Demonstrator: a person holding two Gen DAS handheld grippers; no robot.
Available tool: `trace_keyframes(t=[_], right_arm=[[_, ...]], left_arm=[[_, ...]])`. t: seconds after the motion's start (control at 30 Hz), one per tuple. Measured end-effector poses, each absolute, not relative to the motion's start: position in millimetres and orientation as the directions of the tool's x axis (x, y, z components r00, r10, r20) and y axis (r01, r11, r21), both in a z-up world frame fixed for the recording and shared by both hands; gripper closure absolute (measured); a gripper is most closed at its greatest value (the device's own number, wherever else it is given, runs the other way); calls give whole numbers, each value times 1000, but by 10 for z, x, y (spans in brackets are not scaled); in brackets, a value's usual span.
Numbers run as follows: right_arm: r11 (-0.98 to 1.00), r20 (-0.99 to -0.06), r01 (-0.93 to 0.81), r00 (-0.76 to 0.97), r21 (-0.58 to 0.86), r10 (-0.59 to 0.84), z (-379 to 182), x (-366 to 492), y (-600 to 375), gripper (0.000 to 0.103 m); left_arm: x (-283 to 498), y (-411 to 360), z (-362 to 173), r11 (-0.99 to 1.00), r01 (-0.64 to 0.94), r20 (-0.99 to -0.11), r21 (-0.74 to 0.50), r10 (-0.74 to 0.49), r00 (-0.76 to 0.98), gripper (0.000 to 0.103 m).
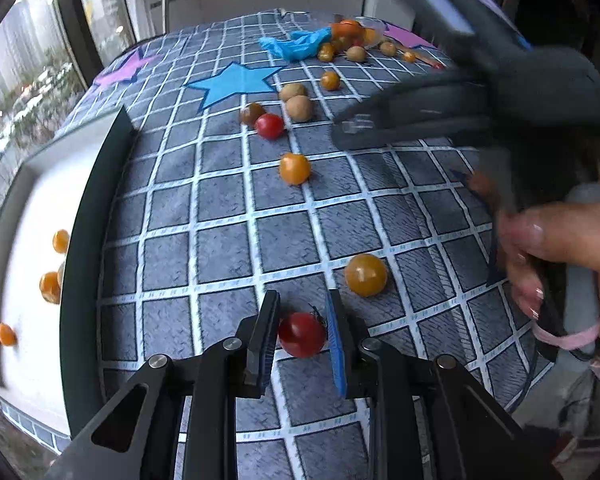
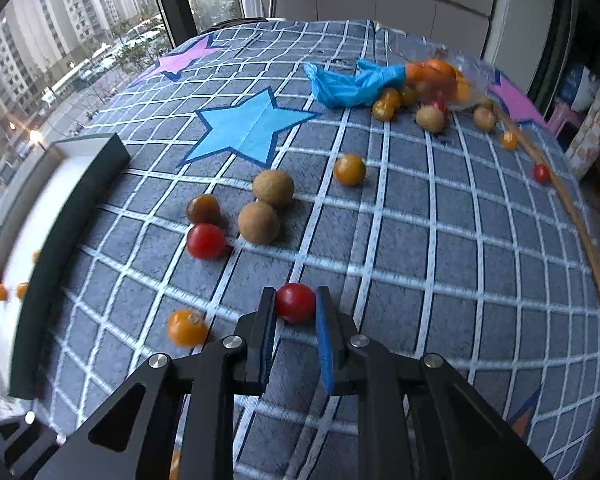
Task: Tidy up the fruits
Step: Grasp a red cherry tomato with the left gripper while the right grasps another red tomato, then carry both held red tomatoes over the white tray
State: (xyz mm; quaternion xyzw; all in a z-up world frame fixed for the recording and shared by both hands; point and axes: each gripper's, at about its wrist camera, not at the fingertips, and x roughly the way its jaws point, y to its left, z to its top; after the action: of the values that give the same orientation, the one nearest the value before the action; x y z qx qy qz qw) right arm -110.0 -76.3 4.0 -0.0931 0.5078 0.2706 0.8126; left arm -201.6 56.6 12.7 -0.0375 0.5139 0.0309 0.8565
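Left wrist view: the left gripper [image 1: 303, 330] is clamped on a red cherry tomato [image 1: 301, 335], its black pad on one side and its blue ribbed pad on the other both pressing the glossy skin. The tomato is round, smooth and deep red, with a small dark stem tuft showing at its upper right; it sits low on the grid-patterned mat [image 1: 228, 216], a grey, grainy-looking surface crossed by pale lines and marked with a blue star [image 1: 234, 82]. Just beyond the blue pad lies a shiny yellow-orange tomato [image 1: 365, 275], and another orange one [image 1: 295, 168] lies farther up the mat. To the left stands a white tray [image 1: 32, 216] with a dark curved rim, holding several small orange fruits and a red one. A hand [image 1: 568, 256] at the right edge grips the other tool's handle.

In the right wrist view the right gripper [image 2: 296, 304] grasps a second red cherry tomato [image 2: 295, 303] at its very fingertips, both pads tight against it. This one is near spherical, glossy, with no clear long axis and no stem visible. An orange tomato [image 2: 187, 327] with a pale stem scar lies near on the left. Farther off sit two dull, rough brown round fruits [image 2: 259, 222], touching each other, a red tomato [image 2: 206, 241] and a crumpled blue glove [image 2: 352, 84]
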Motion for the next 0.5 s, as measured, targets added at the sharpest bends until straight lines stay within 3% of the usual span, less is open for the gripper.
trace_keyframes(t=[0.5], right_arm=[[836, -876, -491, 256, 246, 408, 80, -1542, -1208, 82]], left_arm=[[-2208, 824, 228, 992, -113, -875, -63, -1, 483, 78]])
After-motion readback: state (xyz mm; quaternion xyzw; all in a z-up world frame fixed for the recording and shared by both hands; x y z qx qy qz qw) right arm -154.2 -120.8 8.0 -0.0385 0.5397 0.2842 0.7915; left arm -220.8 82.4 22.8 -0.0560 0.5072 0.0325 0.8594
